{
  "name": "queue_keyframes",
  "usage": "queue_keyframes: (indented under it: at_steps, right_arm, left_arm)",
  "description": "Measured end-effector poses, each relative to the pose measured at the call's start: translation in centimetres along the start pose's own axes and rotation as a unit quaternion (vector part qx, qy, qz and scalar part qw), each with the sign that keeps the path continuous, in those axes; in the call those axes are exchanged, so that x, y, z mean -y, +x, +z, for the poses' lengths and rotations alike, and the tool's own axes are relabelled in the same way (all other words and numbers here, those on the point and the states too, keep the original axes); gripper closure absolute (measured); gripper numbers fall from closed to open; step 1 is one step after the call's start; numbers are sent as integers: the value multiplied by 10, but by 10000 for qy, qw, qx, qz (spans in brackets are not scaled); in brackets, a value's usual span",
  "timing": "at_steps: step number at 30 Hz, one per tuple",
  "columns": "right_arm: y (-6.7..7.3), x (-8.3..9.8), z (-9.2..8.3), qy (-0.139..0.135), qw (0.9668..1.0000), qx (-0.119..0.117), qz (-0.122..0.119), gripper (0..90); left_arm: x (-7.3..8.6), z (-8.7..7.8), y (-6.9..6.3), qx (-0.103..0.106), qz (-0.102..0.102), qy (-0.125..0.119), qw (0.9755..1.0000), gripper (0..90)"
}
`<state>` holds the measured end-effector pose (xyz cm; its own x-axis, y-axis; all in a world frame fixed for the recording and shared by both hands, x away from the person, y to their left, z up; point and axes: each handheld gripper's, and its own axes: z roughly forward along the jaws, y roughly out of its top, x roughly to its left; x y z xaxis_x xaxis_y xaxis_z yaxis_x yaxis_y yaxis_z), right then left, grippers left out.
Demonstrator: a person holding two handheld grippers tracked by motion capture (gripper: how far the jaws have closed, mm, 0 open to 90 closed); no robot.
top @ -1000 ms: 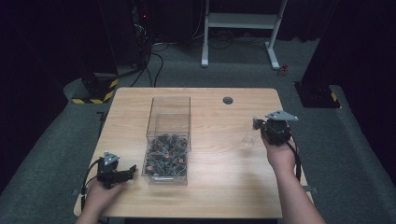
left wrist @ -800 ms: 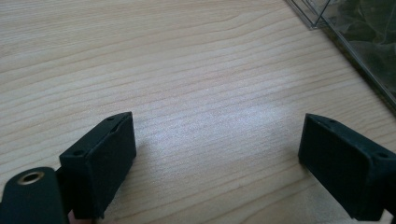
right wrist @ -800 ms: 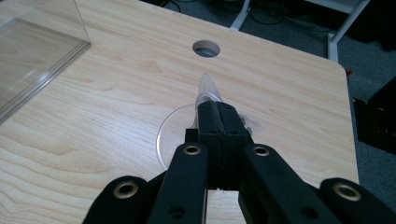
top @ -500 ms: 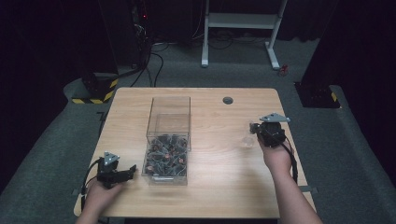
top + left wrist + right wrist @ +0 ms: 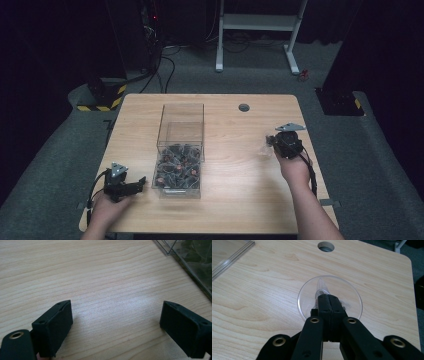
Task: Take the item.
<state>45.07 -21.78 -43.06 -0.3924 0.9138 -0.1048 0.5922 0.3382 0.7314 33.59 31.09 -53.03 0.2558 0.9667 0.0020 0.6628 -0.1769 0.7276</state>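
Observation:
My right gripper is shut on a clear round plastic piece, pinching a pointed fold at its middle. It hangs just above the wooden table. In the high view the right gripper is at the table's right side with the clear piece at its tips. Near the front left edge, my left gripper lies low beside a clear box. Its jaws stand wide apart over bare wood in the left gripper view, where the left gripper holds nothing.
The clear box holds several small dark parts in its near half, and its corner sits at the upper right of the left gripper view. A round cable hole is in the table's far side. Beyond the table are dark floor and a white desk frame.
My right hand has sunk a little and drifted left toward the table's middle, still shut on the clear piece. The left hand has stayed put.

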Motion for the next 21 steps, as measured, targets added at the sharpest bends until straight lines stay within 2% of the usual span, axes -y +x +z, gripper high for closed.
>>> queue_keyframes:
  at_steps: [3, 7, 9, 14, 18, 21]
  right_arm:
    - [1, 1, 2, 24, 10000, 15, 8, 877]
    - [0, -1, -2, -164, 9998, -65, 110, 715]
    - [0, -4, -5, -255, 9995, -29, 169, 635]
    - [-3, -8, -11, -504, 9980, -197, 329, 401]
    - [-1, -8, -10, -438, 9980, -278, 360, 265]
    - [1, -6, -11, -462, 9982, -160, 353, 169]
  left_arm:
    - [0, 0, 0, 1, -1, -1, 10000, 115]
    - [0, 0, 0, 1, -1, -1, 10000, 115]
    - [0, 0, 0, 0, -1, 0, 10000, 114]
    - [0, 0, 0, 0, 0, -1, 10000, 115]
    - [0, 0, 0, 0, -1, -1, 10000, 114]
    - [0, 0, 0, -3, 0, -1, 10000, 114]
